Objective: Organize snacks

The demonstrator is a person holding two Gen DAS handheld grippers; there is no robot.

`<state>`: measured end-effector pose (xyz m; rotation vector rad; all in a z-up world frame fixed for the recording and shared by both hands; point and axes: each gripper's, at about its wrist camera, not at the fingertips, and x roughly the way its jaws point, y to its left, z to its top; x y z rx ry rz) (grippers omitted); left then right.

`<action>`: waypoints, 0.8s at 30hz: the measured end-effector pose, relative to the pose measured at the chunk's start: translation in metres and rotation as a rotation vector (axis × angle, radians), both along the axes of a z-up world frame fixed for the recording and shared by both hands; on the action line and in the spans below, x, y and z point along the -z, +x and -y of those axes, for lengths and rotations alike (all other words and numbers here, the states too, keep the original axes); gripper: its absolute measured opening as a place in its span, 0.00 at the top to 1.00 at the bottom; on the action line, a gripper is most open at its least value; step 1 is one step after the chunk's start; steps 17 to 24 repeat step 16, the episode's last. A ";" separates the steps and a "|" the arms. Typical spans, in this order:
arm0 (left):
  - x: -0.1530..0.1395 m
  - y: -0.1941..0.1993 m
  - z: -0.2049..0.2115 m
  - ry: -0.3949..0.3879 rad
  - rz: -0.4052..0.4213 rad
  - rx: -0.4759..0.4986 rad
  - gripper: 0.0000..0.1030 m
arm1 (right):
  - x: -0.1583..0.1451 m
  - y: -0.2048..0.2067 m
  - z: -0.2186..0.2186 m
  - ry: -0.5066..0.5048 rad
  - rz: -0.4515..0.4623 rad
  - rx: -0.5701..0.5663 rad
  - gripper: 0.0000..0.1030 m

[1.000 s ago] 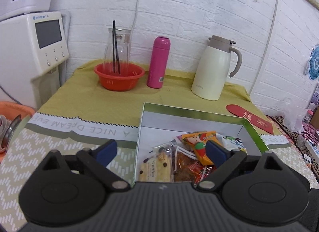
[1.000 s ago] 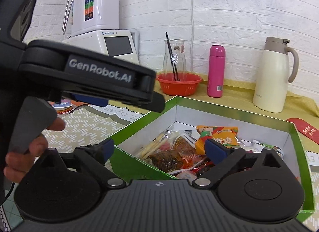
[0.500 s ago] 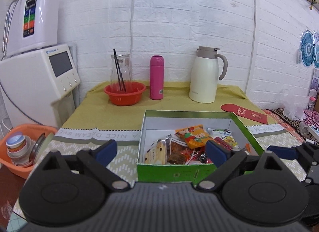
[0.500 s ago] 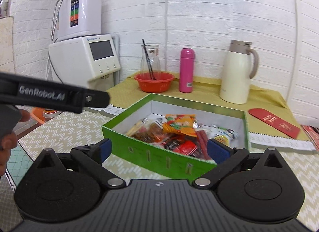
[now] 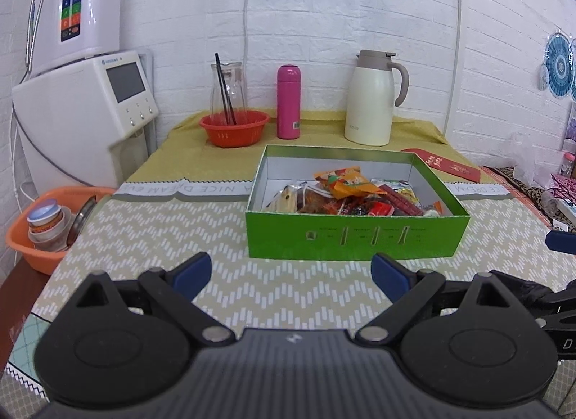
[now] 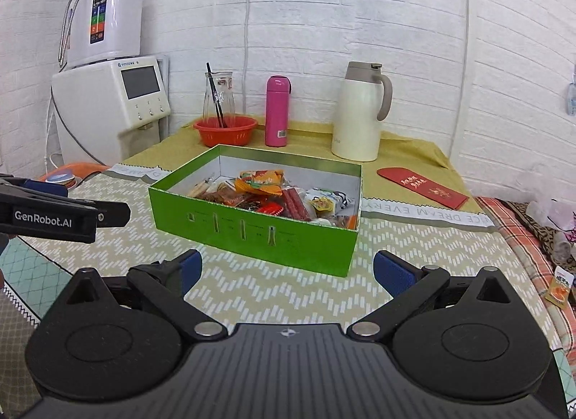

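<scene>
A green open box [image 5: 356,237] [image 6: 252,230] stands on the patterned tablecloth and holds several snack packets [image 5: 345,192] [image 6: 266,192]. My left gripper [image 5: 291,273] is open and empty, back from the box's near side. My right gripper [image 6: 286,269] is open and empty, back from the box's near right corner. The left gripper's body [image 6: 61,215] shows at the left of the right wrist view. One small orange snack packet [image 6: 559,287] lies off to the right, on the checked cloth.
At the back stand a red basket with a glass jug [image 5: 234,127], a pink bottle [image 5: 288,106] and a cream thermos jug [image 5: 372,98]. A red envelope [image 5: 441,165] lies right of the box. An orange basin [image 5: 46,228] and a water dispenser [image 5: 82,116] are at the left.
Both grippers have pulled back and away from the box, so the whole box now shows in front of them. Both stayed open.
</scene>
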<state>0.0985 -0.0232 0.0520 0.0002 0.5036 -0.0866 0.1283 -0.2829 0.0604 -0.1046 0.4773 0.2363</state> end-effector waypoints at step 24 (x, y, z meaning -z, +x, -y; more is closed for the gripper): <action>0.013 -0.007 0.006 0.001 -0.015 0.017 0.09 | 0.018 -0.011 0.007 0.023 -0.032 0.051 0.00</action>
